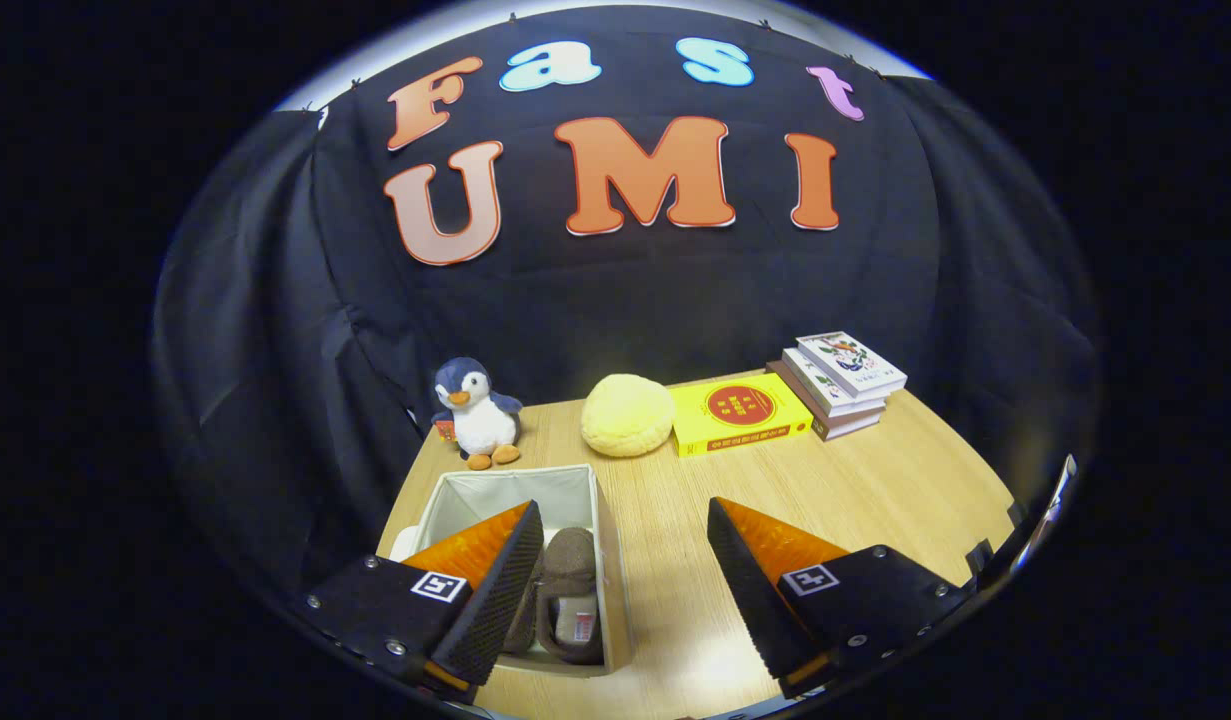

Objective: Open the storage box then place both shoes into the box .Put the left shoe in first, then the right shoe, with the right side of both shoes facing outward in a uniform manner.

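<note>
Tool [625,560] open, empty. Shoes [565,590] lie in box [605,540], lower left, long axes running away from the fingers.

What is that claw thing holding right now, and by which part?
Nothing. The gripper is open, its fingers spread wide with only bare table between them. The shoes lie inside the open storage box, beside the left finger.

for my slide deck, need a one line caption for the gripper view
Open gripper above the wooden table, its fingers straddling an open storage box holding brown shoes.
</note>
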The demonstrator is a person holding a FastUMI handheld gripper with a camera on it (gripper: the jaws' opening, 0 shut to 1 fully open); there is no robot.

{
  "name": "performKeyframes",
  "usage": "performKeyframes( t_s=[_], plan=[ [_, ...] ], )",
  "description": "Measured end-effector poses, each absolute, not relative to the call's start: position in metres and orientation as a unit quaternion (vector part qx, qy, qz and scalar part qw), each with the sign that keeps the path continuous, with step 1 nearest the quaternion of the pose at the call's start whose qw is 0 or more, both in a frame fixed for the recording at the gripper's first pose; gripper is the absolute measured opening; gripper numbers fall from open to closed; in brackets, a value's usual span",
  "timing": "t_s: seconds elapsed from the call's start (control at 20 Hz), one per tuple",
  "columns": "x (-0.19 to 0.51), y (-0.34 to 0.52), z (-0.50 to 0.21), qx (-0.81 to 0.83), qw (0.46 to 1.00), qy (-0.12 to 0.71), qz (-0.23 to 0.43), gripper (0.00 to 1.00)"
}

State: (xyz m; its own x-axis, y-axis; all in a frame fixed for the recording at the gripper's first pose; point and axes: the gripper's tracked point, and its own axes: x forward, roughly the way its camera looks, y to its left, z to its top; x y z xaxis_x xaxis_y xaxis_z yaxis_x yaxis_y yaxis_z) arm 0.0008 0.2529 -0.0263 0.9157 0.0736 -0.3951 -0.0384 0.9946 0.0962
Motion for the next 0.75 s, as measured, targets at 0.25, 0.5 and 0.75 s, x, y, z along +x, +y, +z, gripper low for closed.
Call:
performKeyframes(
  t_s=[0.25,0.5,0.75],
  plan=[
    [-0.008,0.23,0.011,0.024,0.988,0.147,0.035,0.99],
    [-0.021,0.215,0.031,0.039,0.992,0.111,0.051,0.99],
    [-0.028,0.189,0.045,0.04,0.995,0.078,0.05,0.98]
  ],
)
